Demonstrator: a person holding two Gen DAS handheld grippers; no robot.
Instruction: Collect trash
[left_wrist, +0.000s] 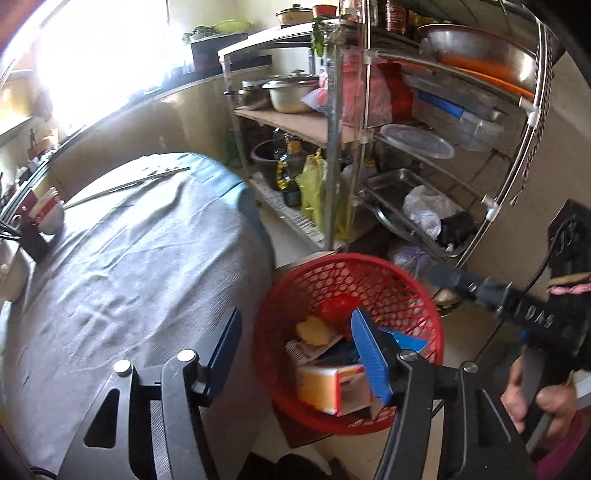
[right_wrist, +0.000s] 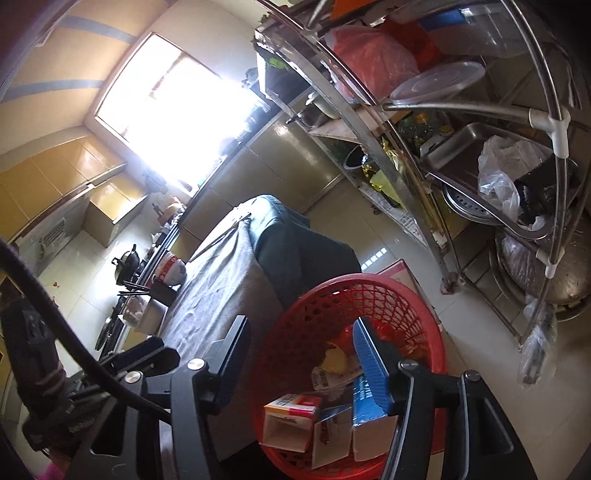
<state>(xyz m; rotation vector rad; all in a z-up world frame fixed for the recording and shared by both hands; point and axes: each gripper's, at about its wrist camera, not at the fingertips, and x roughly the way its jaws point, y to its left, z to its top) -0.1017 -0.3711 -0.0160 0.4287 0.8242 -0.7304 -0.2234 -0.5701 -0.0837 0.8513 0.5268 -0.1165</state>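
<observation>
A red mesh basket (left_wrist: 406, 280) stands on the floor beside the table. It holds an orange-and-white carton (left_wrist: 328, 384), a yellow crumpled scrap (left_wrist: 314, 330) and a blue box. My left gripper (left_wrist: 295, 347) hangs over the basket's near left rim, open, with nothing between its blue pads. In the right wrist view the same basket (right_wrist: 406, 295) lies below my right gripper (right_wrist: 301, 360), which is also open and empty. The orange-and-white carton (right_wrist: 291, 417) and the blue box (right_wrist: 364, 402) lie under it. The right gripper's black body (left_wrist: 535, 317) and the hand holding it show at the right of the left wrist view.
A table under a grey cloth (left_wrist: 129, 258) is left of the basket, with bowls (left_wrist: 48, 214) and a thin metal rod (left_wrist: 129, 184) on it. A steel rack (left_wrist: 334, 166) packed with pots, trays and bags rises behind the basket. Pale tiled floor lies between the two.
</observation>
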